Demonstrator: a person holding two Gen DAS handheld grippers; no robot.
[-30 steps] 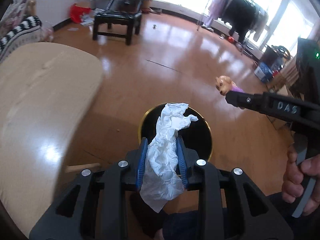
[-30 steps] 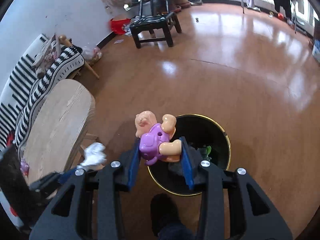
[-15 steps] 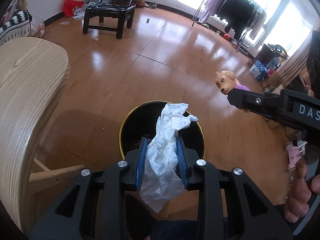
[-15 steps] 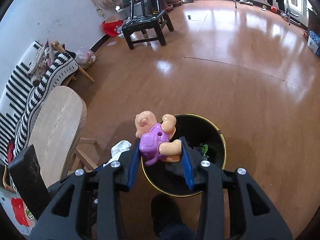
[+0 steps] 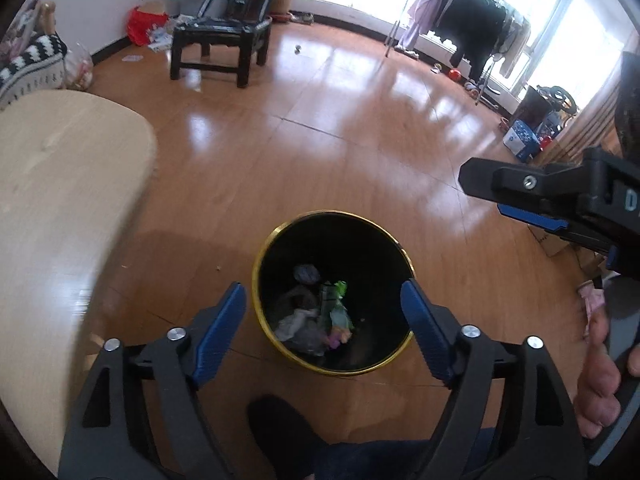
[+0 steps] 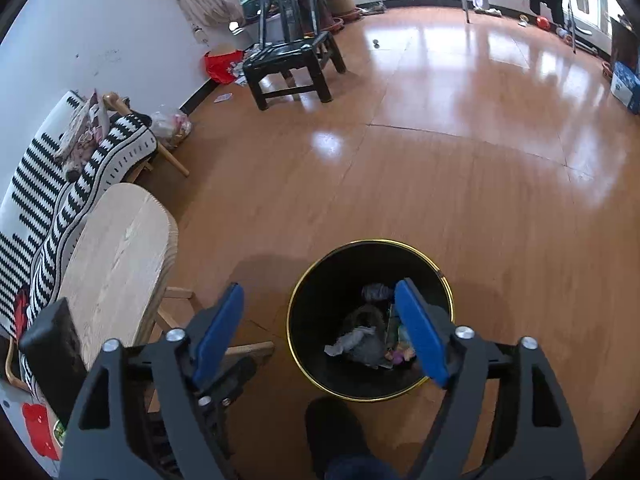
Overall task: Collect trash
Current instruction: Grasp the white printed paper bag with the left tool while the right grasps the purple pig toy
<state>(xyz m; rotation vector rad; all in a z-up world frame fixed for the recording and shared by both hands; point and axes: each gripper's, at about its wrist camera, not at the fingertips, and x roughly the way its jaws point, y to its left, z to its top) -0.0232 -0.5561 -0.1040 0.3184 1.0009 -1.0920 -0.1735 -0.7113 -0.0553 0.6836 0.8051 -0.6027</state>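
Nearest the cameras, the left gripper and the right gripper both hang above the bin with their blue-padded fingers spread wide and holding nothing. The person's dark shoe stands on the wooden floor just in front of the bin. The bin is black with a gold rim and sits on the floor; at its bottom lies the trash: a crumpled white tissue, a grey wad, green wrappers and a small pink and purple toy. In the left wrist view the right gripper reaches in from the right edge, with the hand on its handle. A pale wooden surface stands beside the bin to the left, and a black-and-white striped cover lies behind it. Farther off, well clear of the bin, are a dark chair, a red bag against the wall, and a clothes rack by the windows.
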